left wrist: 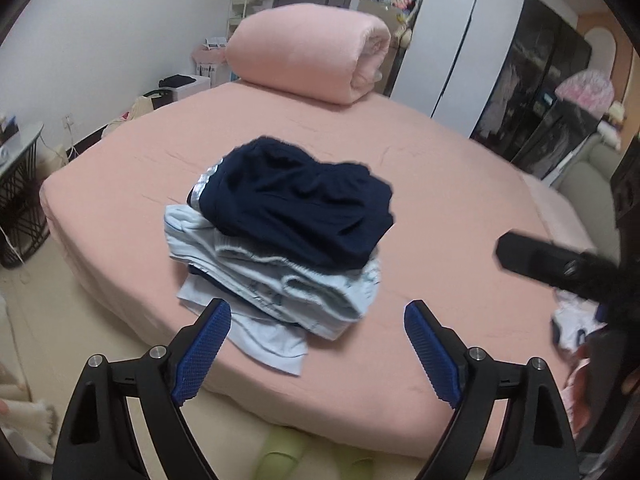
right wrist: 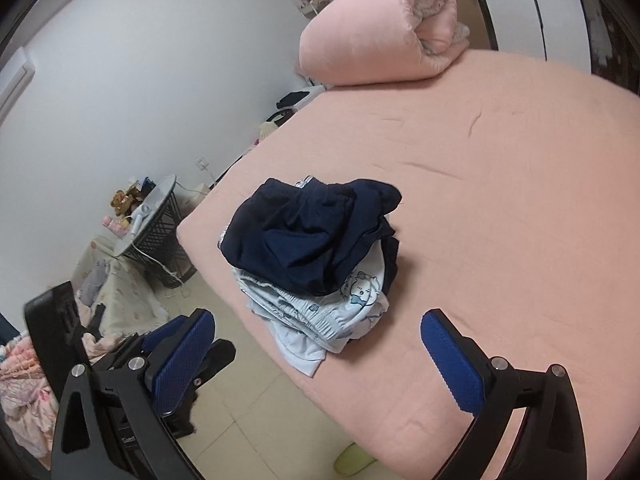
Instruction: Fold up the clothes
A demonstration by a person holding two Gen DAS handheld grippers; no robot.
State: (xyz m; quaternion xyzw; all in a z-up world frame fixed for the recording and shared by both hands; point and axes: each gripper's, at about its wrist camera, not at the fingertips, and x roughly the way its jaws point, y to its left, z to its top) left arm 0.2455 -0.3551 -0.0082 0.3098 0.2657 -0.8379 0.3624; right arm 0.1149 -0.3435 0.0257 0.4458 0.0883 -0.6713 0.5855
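Left gripper, with black arms and blue ribbed pads, stands wide apart over the near edge of the bed and grips nothing. Just beyond it, on the pink fitted bed sheet, lies a pile of clothes: a crumpled navy blue garment on top of pale blue printed garments. A rolled pink quilt sits at the far end. Right gripper is likewise spread wide and empty.
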